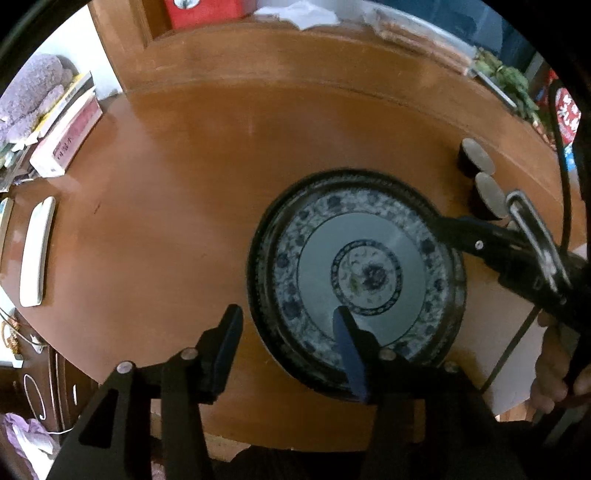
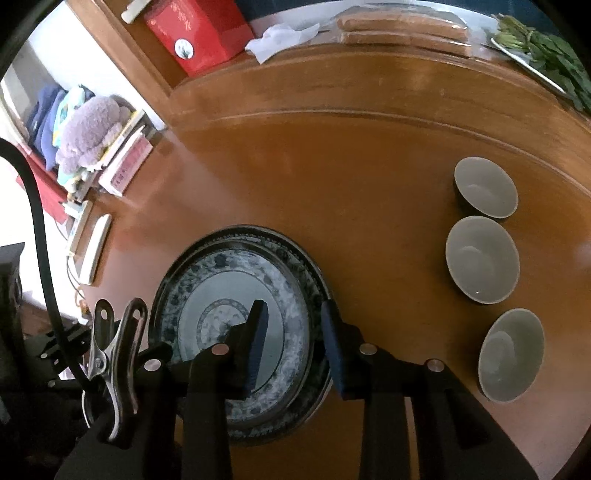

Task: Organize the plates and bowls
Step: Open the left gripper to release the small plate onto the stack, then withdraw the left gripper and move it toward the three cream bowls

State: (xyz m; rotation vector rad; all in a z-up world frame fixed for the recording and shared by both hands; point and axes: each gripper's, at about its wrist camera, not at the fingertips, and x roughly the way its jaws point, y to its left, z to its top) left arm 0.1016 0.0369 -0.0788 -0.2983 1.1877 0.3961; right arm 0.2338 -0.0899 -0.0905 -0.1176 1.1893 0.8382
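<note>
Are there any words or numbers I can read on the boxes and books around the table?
Red box: gold characters on top and a round white sticker, too blurred to read.
Pink-and-white book: dark characters along its spine, too blurred to read.
Red-and-white packet: white characters, too blurred to read.
Nothing here is clearly readable.

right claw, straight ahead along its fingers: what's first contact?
Most likely the stacked blue-and-white plates. The right claw stands open, straddling the stack's right rim: one finger over the plate face, the other outside the rim above the table. Depth is unclear. The bowls lie well off to the right.
</note>
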